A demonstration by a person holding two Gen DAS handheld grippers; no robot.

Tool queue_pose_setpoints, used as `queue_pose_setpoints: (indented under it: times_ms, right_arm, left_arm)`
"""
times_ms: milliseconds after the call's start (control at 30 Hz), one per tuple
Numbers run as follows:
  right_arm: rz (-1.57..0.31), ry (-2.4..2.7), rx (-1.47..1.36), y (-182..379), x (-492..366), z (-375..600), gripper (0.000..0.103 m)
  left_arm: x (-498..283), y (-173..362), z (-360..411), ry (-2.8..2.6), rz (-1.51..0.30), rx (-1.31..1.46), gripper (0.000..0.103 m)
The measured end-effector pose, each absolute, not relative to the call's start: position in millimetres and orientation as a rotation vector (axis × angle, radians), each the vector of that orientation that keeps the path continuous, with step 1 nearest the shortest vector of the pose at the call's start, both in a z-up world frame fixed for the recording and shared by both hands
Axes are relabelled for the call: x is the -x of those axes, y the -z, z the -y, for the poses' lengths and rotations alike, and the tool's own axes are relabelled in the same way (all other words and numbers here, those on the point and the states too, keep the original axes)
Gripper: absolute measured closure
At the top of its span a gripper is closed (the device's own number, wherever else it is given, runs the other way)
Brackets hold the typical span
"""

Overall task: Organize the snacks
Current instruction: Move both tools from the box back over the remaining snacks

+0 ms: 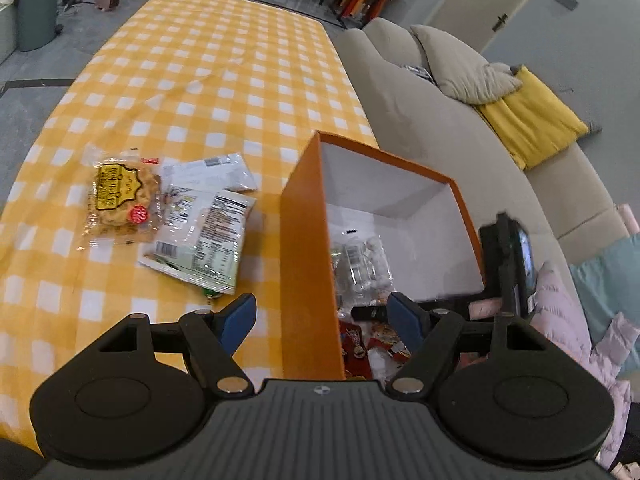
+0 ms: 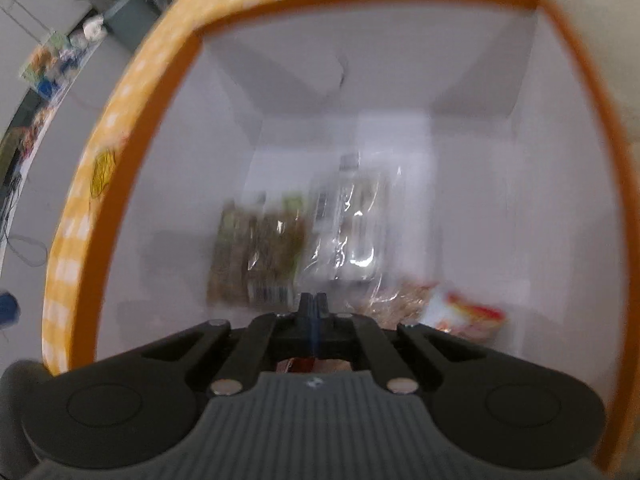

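While the orange box (image 1: pixel 308 240) stands at the tablecloth's (image 1: pixel 200 80) 3 o'clock edge, the left gripper (image 1: pixel 322 312) gapes wide and empty astride its wall; the right gripper (image 2: pixel 314 304), fully closed, empty, points inside at blurred packets; three snack packets (image 1: pixel 200 232) lie outside at 9 o'clock

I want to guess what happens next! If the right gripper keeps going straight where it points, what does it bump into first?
Probably the snack packets on the bottom of the orange box. The right gripper, fingers shut and empty, points down into it. The picture is blurry, so which packet is unclear.
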State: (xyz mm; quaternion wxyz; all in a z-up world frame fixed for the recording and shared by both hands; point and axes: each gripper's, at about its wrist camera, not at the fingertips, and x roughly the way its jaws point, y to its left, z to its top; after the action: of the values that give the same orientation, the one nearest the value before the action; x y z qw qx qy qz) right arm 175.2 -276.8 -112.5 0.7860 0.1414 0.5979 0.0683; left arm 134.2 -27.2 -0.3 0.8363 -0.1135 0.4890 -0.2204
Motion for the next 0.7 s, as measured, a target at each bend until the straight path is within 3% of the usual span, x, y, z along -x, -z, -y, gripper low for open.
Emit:
queue_pose_setpoints:
  times_ms: [300,533,700]
  right_arm:
    - [-1.23,-0.131,-0.286,90,-167,268,0.097]
    - [-1.069,0.108,-0.348,65,-174,288,0.095]
    - [-1.177,0.222,-0.316,86,-195,301,0.095]
  left_arm:
    - [-140,0,-2,0.38,-1.039,0.269,0.016]
    - [-137,-6,-34,0.314,-1.026,0.288,0.016]
    - [-135,-1,-51,0.289,-1.042,0.311,0.016]
